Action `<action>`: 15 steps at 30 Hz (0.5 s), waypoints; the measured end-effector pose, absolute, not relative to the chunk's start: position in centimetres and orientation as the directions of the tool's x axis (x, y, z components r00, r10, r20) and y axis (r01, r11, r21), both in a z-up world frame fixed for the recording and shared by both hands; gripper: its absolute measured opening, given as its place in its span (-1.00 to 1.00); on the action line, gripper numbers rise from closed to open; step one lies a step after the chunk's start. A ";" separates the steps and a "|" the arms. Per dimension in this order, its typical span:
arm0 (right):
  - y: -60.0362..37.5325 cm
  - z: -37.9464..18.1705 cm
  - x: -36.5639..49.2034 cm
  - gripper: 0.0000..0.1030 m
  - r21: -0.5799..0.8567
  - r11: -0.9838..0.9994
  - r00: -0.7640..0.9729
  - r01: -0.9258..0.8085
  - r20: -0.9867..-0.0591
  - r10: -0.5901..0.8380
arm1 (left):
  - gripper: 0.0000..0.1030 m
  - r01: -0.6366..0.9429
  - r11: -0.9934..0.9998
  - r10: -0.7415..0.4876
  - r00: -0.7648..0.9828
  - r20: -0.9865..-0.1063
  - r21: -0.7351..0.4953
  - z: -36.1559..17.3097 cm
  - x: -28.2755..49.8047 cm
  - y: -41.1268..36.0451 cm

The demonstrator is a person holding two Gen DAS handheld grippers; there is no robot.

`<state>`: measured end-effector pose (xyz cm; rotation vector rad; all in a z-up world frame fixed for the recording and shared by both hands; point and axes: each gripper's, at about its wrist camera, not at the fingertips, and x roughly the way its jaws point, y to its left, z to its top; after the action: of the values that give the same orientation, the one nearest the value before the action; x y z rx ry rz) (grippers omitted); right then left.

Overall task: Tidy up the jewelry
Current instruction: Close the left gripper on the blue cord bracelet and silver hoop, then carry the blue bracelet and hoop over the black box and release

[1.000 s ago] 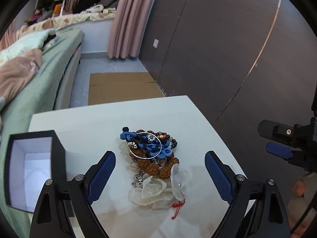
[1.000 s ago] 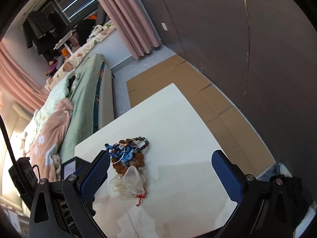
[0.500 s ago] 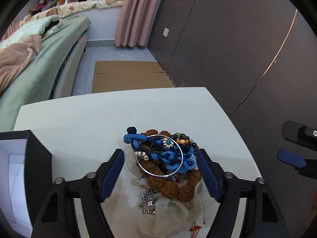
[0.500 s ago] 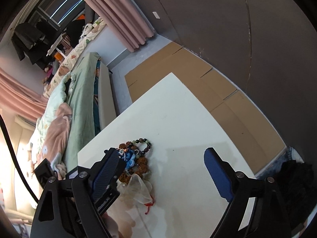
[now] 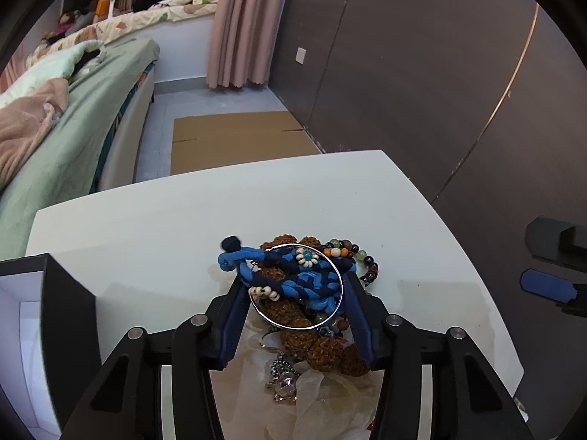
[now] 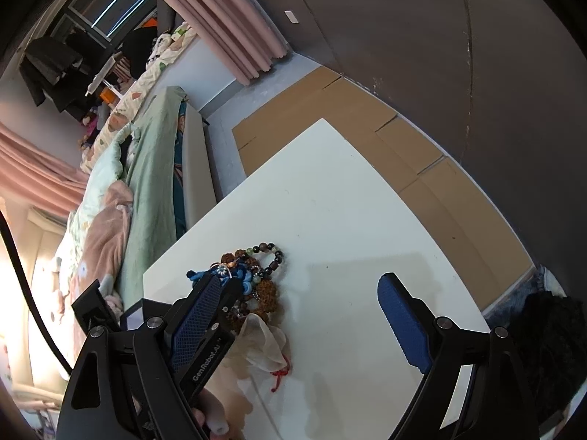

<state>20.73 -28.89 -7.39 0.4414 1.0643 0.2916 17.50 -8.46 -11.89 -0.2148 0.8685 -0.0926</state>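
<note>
On the white desk (image 5: pixel 154 234) lies your jewelry pile (image 5: pixel 297 286), beside a black box (image 5: pixel 66 315). Your left hand-held gripper (image 5: pixel 295 293) is closing around the blue braided bracelet (image 5: pixel 293 275) and silver bangle (image 5: pixel 341 286). Your right hand-held gripper (image 6: pixel 297 315) hangs wide apart over bare desk, holding nothing.

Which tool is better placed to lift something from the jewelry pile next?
Left. The left tool straddles the jewelry pile, its jaws closing around the silver bangle and blue braided cord. The right tool hangs open beside the pile over bare table.
</note>
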 end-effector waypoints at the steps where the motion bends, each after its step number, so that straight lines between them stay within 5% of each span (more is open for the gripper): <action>1: -28.8 -7.5 20.8 0.73 0.484 0.875 0.457 -0.019 -0.774 0.438 | 0.00 -0.009 0.974 -0.168 0.645 -0.745 -0.228 -11.7 17.4 -8.2; 4: -28.2 -7.9 21.0 0.73 0.497 0.867 0.442 -0.024 -0.773 0.455 | 0.00 -0.009 0.966 -0.189 0.652 -0.735 -0.257 -11.0 16.9 -7.5; 7: -27.3 -8.6 21.3 0.49 0.521 0.852 0.410 -0.040 -0.769 0.490 | 0.00 -0.001 0.958 -0.214 0.666 -0.715 -0.287 -10.0 16.4 -6.8; 15: -25.1 -10.2 22.1 0.23 0.550 0.834 0.359 -0.046 -0.770 0.527 | 0.00 -0.001 0.947 -0.229 0.702 -0.675 -0.323 -8.1 15.3 -4.9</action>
<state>22.12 -25.07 -10.23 0.4825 1.1535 0.3882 15.28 -4.92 -8.11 -0.3115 0.7858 -0.1290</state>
